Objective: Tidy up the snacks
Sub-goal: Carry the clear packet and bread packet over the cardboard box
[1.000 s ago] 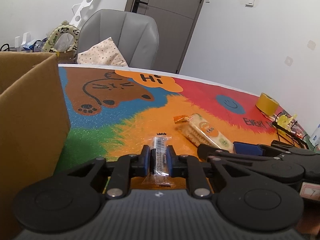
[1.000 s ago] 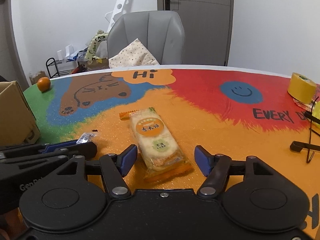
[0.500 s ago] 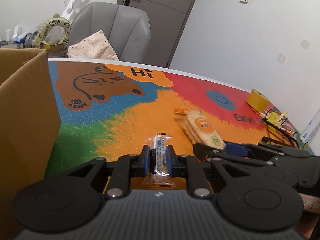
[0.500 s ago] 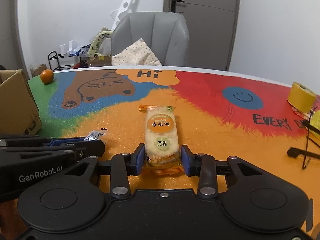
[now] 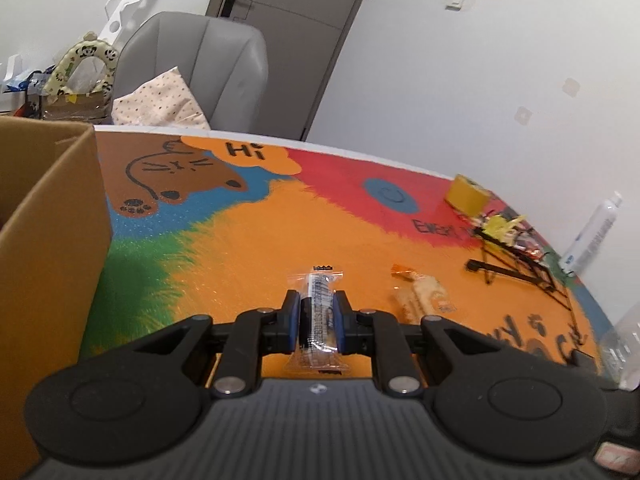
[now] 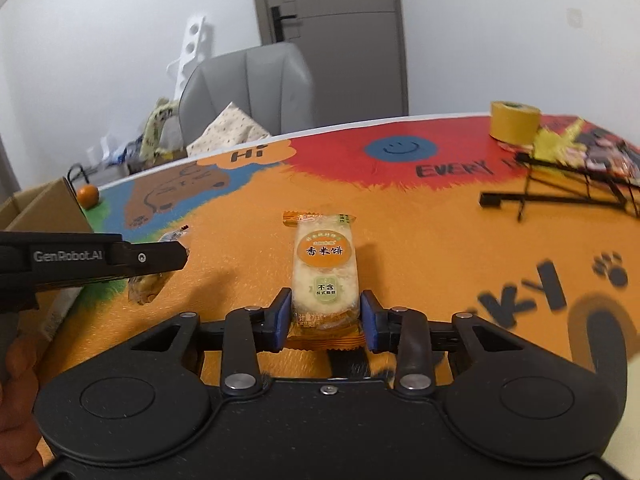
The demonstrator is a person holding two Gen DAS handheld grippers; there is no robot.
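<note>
My left gripper (image 5: 317,320) is shut on a small clear-wrapped dark snack bar (image 5: 320,292), held over the orange part of the colourful mat. In the right wrist view that gripper (image 6: 160,256) comes in from the left, with the wrapper (image 6: 146,288) hanging below its fingers. My right gripper (image 6: 325,316) is shut on the near end of a rice cracker pack (image 6: 325,264) with an orange label, both blue pads pressing its sides. The same pack (image 5: 424,296) shows at the right in the left wrist view.
An open cardboard box (image 5: 48,220) stands at the left, also seen as the box (image 6: 44,208) beside an orange (image 6: 88,196). A yellow tape roll (image 6: 514,120), a black wire rack (image 6: 560,192) and a white bottle (image 5: 592,232) crowd the right. A grey chair (image 5: 200,68) stands behind the table.
My right gripper's jaws went from wide open around the rice cracker pack to shut on it, then carried it sideways. My left gripper rose a little with the snack bar.
</note>
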